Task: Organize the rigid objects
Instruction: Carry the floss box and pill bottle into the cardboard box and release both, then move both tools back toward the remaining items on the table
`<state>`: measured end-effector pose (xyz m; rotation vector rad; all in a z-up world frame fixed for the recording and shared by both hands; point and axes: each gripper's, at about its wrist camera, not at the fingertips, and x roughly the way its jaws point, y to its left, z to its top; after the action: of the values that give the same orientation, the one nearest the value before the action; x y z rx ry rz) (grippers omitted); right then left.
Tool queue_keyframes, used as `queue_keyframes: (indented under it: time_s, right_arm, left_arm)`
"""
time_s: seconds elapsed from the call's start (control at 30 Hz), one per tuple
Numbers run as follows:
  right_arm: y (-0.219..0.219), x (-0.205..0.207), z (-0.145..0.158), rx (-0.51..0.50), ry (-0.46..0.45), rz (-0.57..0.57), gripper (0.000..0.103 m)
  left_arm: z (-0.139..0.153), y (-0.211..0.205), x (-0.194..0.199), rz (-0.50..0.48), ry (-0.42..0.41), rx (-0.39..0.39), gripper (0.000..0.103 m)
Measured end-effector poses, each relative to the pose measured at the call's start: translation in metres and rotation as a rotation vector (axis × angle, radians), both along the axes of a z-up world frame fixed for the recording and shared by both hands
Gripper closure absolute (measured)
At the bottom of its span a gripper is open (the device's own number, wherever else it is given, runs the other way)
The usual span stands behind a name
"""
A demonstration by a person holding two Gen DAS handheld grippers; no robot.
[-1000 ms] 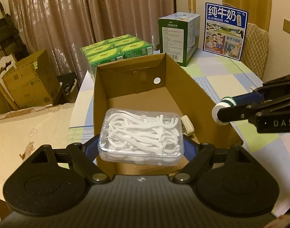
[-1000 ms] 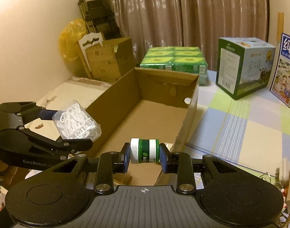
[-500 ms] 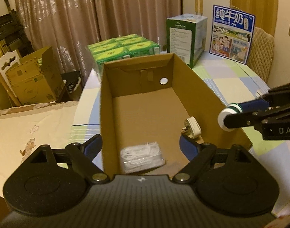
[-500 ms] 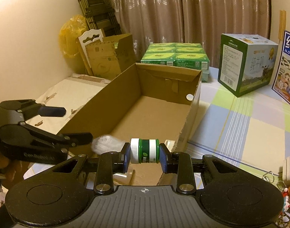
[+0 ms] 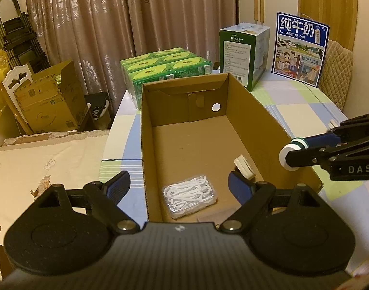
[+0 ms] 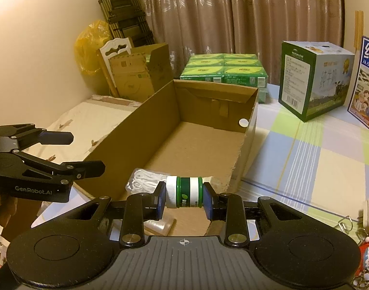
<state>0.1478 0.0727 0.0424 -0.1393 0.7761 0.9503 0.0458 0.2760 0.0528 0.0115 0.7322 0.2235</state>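
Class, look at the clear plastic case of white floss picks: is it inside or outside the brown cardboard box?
Inside. The clear plastic case of white floss picks lies on the floor of the brown cardboard box, near its front end.

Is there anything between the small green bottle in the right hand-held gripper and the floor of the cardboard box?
Nothing visible blocks it. The right hand-held gripper holds the green bottle above the near end of the open cardboard box. The floss pick case and a white plug lie there, but the floor beyond them is bare.
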Motion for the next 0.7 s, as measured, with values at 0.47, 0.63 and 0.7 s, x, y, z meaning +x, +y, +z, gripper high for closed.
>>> queue_keyframes:
  time_s: [0.47, 0.63, 0.7]
  right_arm:
    - [-0.024, 0.002, 0.016, 0.094, -0.027, -0.052, 0.067]
    - [-0.058, -0.010, 0.024, 0.101, -0.040, -0.103, 0.066]
    - [-0.075, -0.017, 0.027, 0.103, -0.048, -0.133, 0.065]
  left_arm:
    - [0.008, -0.007, -0.007, 0.002, -0.029, -0.016, 0.017]
    - [0.016, -0.024, -0.013, -0.020, -0.048, -0.027, 0.017]
    - [0.020, -0.034, -0.017, -0.031, -0.060, -0.032, 0.017]
